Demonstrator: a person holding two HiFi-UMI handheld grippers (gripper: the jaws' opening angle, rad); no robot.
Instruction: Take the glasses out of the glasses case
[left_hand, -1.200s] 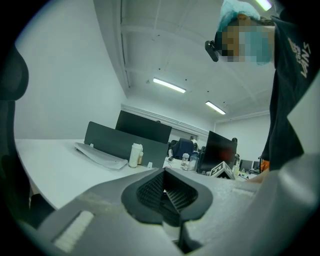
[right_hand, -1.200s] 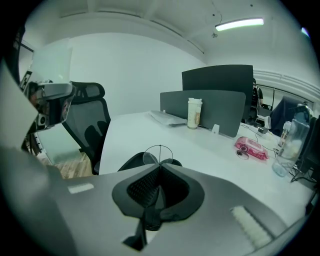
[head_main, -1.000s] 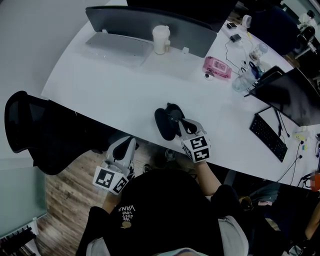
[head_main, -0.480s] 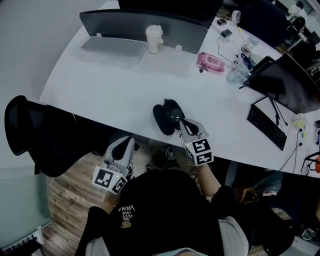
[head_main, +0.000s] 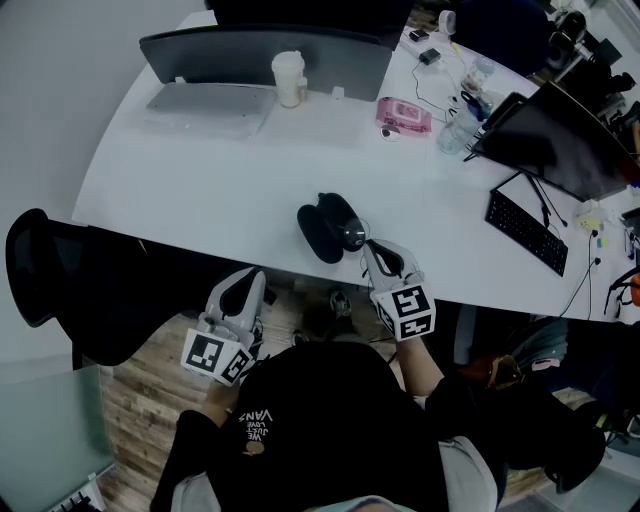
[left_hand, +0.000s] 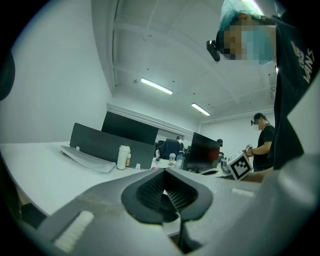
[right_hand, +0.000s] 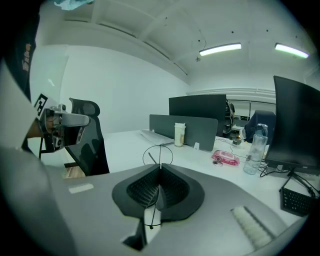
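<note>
A black glasses case lies open near the white table's front edge. My right gripper sits just right of it, shut on thin wire-framed glasses. The right gripper view shows one round rim and a thin arm of the glasses sticking out past the closed jaws of the right gripper. My left gripper hangs below the table edge, over the wooden floor. In its own view the left gripper is shut with nothing in it.
A grey divider panel and a white cup stand at the back. A pink packet, a water bottle, a dark monitor and a keyboard fill the right side. A black office chair stands at left.
My right gripper has drawn back slightly from the case toward the table edge, glasses still in it. The head view has shifted. The left gripper has hardly moved.
</note>
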